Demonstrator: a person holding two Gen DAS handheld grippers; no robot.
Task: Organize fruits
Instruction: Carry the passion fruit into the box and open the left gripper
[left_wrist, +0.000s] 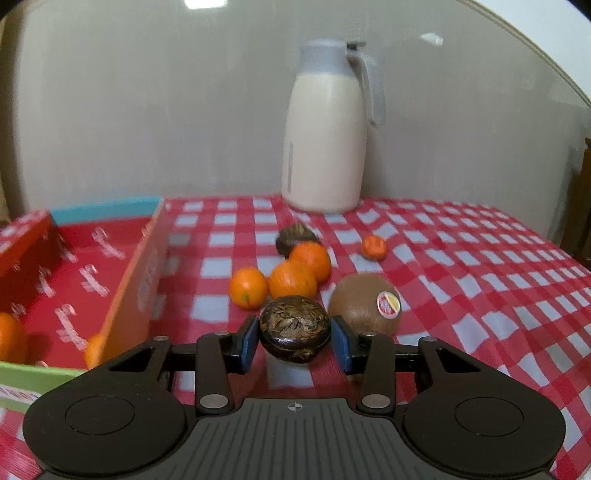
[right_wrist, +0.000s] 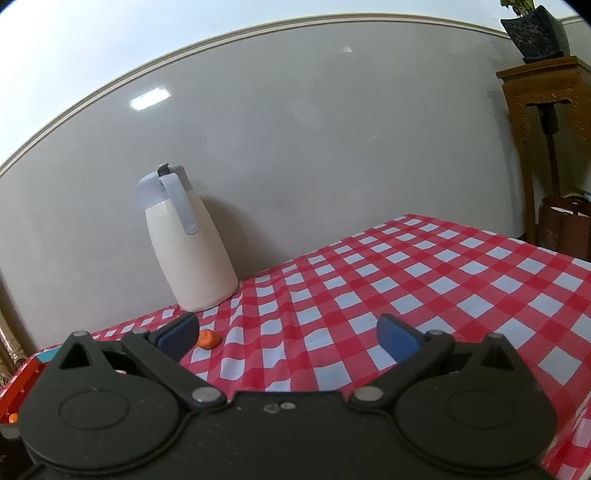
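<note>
In the left wrist view my left gripper (left_wrist: 294, 338) is shut on a dark brown round fruit (left_wrist: 294, 329), its blue pads touching both sides, just above the checked cloth. Beyond it lie three oranges (left_wrist: 291, 278), a second dark fruit (left_wrist: 295, 238), a small tangerine (left_wrist: 373, 247) and a brown kiwi with a sticker (left_wrist: 364, 304). A red box (left_wrist: 81, 273) at left holds oranges (left_wrist: 11, 338). My right gripper (right_wrist: 288, 332) is open and empty over the cloth; the tangerine shows in the right wrist view (right_wrist: 208, 339) near its left finger.
A cream jug with a grey lid (left_wrist: 327, 129) stands at the back against the wall, also in the right wrist view (right_wrist: 188, 240). The red-and-white checked tablecloth (right_wrist: 424, 280) stretches right. A wooden stand (right_wrist: 546, 122) with a plant pot stands past the table's right edge.
</note>
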